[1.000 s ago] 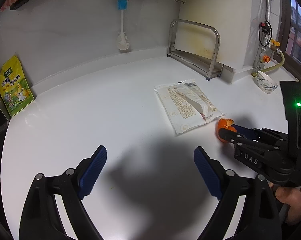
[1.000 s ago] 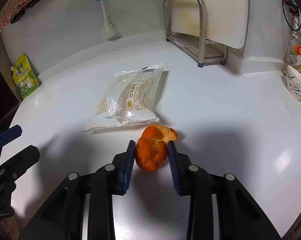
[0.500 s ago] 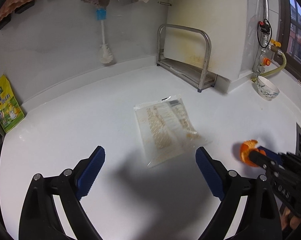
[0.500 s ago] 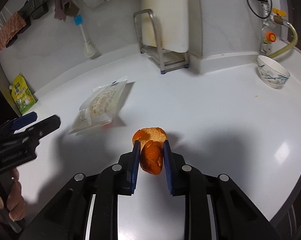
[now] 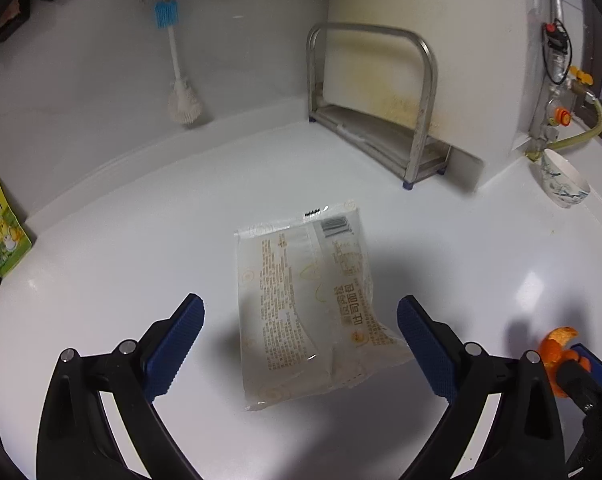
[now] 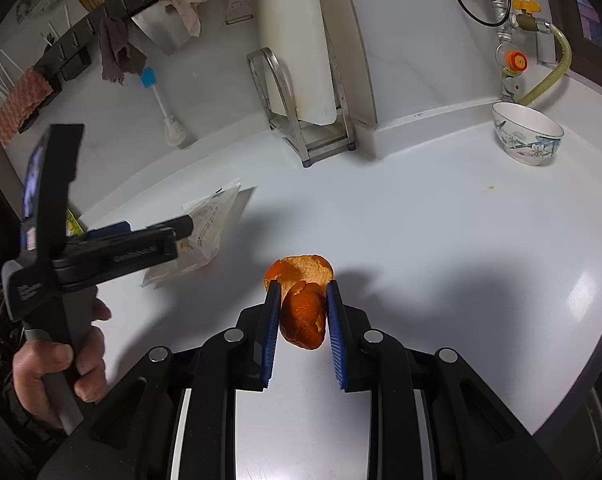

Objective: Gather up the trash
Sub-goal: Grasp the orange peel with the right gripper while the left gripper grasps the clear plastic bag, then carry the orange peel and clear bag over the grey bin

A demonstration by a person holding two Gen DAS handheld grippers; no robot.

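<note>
Big white counter [image 5: 121, 240] underneath everything. Metal rack [image 5: 381, 120] at the back against the wall. Empty bread wrapper [image 5: 313, 300] lying flat mid-counter, framed by the left gripper [image 5: 301, 340], jaws wide and opening, pads not touching it. Right gripper [image 6: 303, 320] clamped on orange peel [image 6: 303, 316], lifted off the counter.

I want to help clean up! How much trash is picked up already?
One piece is picked up: the right gripper is shut on the orange peel. The left gripper, jaws opening, is at the empty wrapper, not gripping it yet. No bin is in view.
</note>
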